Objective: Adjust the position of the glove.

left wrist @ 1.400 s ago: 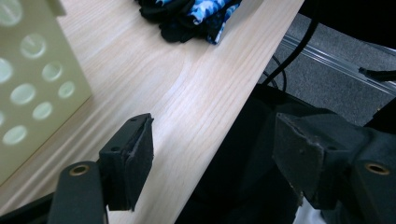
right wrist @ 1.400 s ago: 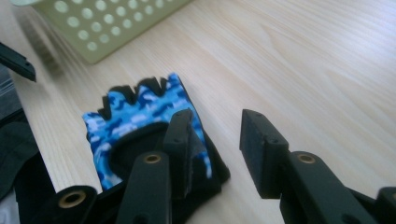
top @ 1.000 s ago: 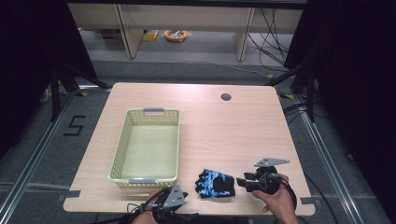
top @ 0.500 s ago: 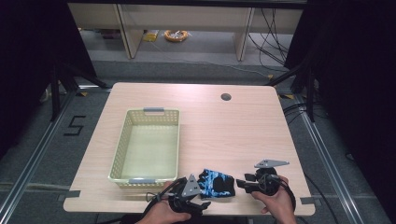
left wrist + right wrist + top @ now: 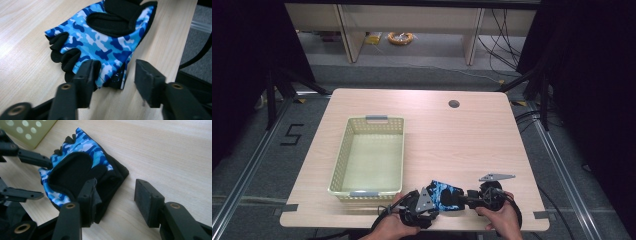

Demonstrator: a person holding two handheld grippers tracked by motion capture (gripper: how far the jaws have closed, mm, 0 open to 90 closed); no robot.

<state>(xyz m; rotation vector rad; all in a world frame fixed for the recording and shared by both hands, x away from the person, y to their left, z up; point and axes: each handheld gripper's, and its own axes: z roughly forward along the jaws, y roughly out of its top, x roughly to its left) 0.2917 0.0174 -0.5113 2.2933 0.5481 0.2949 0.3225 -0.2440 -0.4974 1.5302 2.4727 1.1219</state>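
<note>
Your 2 grippers, left (image 5: 113, 75) and right (image 5: 115, 198), flank the glove (image 5: 446, 194) with jaws spread wide; nothing is grasped. The basket (image 5: 343, 154), at 10 o'clock, is empty.

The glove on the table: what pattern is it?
Blue camouflage with black palm padding and finger edges on the glove, clearest in the left gripper view.

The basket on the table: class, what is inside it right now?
Nothing can be seen inside the basket: the high view shows only its bare pale floor and perforated walls. The near wall hides a thin strip of floor. The camouflage glove lies outside it on the table.
</note>
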